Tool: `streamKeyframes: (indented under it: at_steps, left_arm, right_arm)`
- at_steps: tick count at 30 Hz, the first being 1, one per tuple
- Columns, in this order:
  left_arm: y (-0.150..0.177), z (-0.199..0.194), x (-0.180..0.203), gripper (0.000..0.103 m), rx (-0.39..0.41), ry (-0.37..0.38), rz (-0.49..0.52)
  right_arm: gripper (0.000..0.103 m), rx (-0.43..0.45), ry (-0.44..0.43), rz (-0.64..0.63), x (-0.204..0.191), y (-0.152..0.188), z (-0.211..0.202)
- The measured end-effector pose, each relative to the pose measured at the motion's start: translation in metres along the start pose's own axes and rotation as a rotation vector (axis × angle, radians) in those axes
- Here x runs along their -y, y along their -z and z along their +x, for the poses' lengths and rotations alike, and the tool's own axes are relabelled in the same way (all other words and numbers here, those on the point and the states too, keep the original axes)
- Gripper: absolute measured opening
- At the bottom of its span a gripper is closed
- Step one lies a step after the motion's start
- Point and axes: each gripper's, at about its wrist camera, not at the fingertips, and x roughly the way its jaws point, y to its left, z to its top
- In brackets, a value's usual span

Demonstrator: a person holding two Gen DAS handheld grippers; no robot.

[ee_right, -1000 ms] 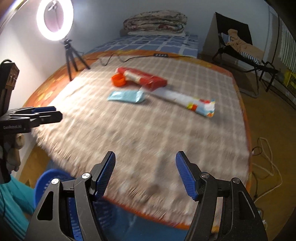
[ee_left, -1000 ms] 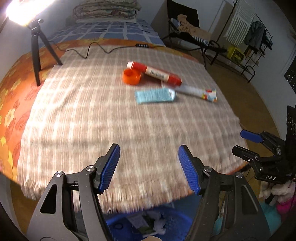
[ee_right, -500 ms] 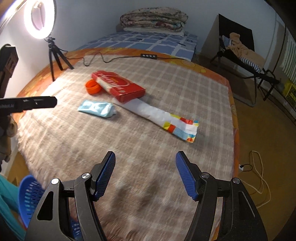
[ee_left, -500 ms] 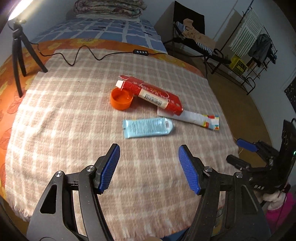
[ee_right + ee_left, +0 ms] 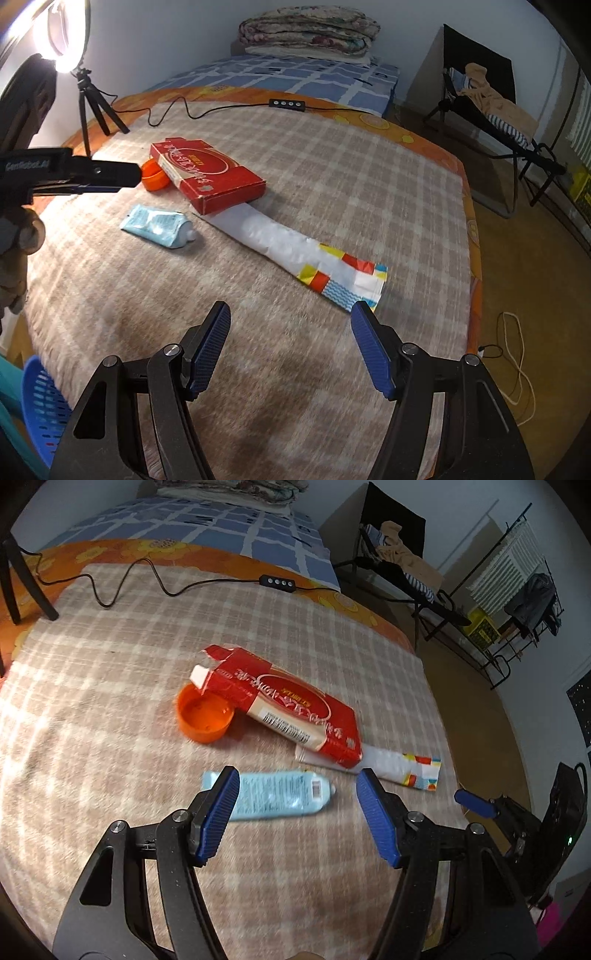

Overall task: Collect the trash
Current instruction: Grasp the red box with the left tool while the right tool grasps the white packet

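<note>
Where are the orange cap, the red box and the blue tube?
orange cap [image 5: 204, 716], left wrist view, on its inner floor.
red box [image 5: 207, 173], right wrist view, on its top face.
blue tube [image 5: 277, 794], left wrist view, on its printed body.

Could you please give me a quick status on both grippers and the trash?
Left gripper open, over blue tube. Right gripper open, empty, near wrapper. Red box lies on wrapper's end; orange cap beside it. Nothing collected.

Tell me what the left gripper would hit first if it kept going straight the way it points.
Most likely the blue tube: it lies just ahead of the open left gripper, partly behind one finger. Depth is hard to judge, so it might reach the blanket just short of it.
</note>
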Motion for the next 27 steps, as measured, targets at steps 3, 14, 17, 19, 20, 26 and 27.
streamKeyframes:
  at_steps: [3, 14, 17, 19, 20, 26, 27]
  left_arm:
    - [-0.006, 0.011, -0.002, 0.068, -0.016, 0.013, -0.037]
    - [-0.021, 0.048, -0.013, 0.068, -0.050, 0.045, -0.149]
    - [-0.024, 0.056, -0.017, 0.068, -0.051, 0.055, -0.199]
    - [-0.025, 0.061, -0.021, 0.068, -0.044, 0.052, -0.243]
    - [-0.026, 0.063, -0.022, 0.068, -0.040, 0.051, -0.261]
    - [-0.034, 0.069, -0.023, 0.044, -0.008, 0.031, -0.267]
    - [-0.036, 0.068, -0.022, 0.042, 0.006, 0.024, -0.254]
  right_arm:
    - [0.067, 0.000, -0.011, -0.005, 0.002, -0.003, 0.007]
    - [0.068, -0.014, 0.009, -0.108, -0.001, -0.016, 0.035]
    - [0.067, -0.021, 0.012, -0.130, -0.001, -0.021, 0.043]
    - [0.068, -0.026, 0.010, -0.137, -0.002, -0.023, 0.049]
    - [0.068, -0.027, 0.005, -0.137, -0.002, -0.024, 0.051]
    - [0.068, -0.034, 0.011, -0.157, -0.006, -0.029, 0.066]
    - [0.068, -0.034, 0.011, -0.159, -0.006, -0.030, 0.068]
